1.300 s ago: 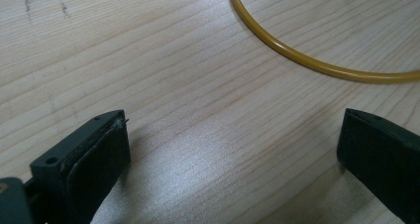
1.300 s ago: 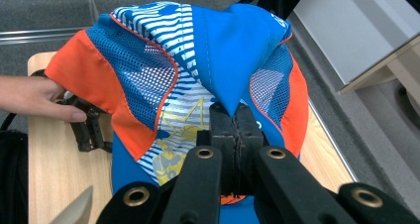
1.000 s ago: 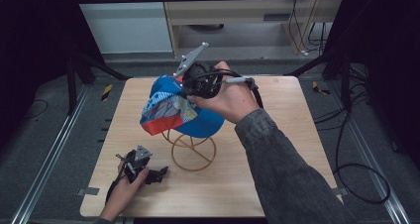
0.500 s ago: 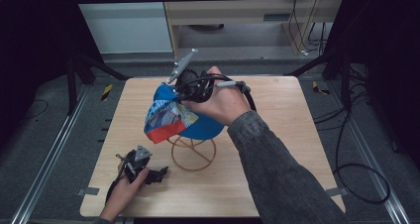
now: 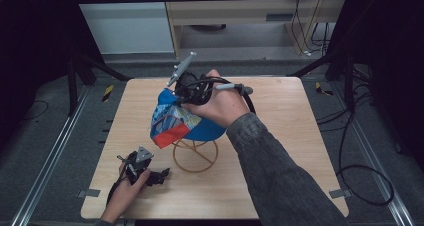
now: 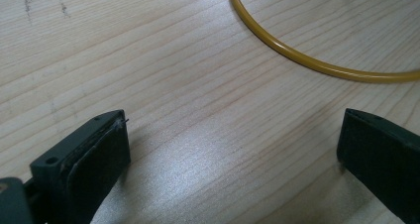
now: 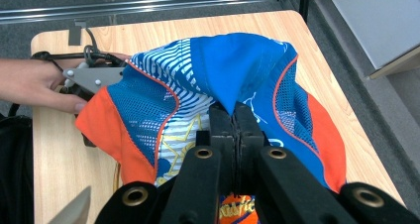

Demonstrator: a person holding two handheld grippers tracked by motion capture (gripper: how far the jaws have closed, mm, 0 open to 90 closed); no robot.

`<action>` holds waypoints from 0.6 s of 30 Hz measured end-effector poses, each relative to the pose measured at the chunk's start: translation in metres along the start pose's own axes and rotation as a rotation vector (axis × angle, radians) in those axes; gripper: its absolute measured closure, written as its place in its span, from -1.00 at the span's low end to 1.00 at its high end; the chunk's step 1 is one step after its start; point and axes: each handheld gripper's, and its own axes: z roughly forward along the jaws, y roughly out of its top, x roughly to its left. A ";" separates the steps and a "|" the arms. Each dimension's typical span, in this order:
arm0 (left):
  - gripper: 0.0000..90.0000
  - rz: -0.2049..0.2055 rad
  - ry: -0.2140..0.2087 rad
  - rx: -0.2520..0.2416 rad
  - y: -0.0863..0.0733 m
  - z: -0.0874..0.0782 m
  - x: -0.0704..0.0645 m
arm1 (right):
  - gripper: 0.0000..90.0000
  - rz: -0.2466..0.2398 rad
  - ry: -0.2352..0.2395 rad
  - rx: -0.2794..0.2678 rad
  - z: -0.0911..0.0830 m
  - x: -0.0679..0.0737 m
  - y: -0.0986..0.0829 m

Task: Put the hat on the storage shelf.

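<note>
Right gripper (image 7: 233, 135) pinched tight on the blue cap (image 5: 187, 121), half-draped over the yellow wire stand (image 5: 195, 155) mid-bench, seemingly unseated; left gripper (image 5: 160, 176), jaws wide, idles near the front-left corner.

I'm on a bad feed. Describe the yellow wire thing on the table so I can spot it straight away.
Start at the wooden table and go to its middle, just below the blue and orange cap pinched in the right gripper. The wire stand sits there, partly under the cap. It is thin yellow metal with a round ring base, unlike the black left gripper beside it.
</note>
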 end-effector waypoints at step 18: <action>-1.00 0.003 0.000 0.001 0.000 0.000 0.000 | 0.88 0.011 0.011 -0.007 -0.001 -0.002 -0.004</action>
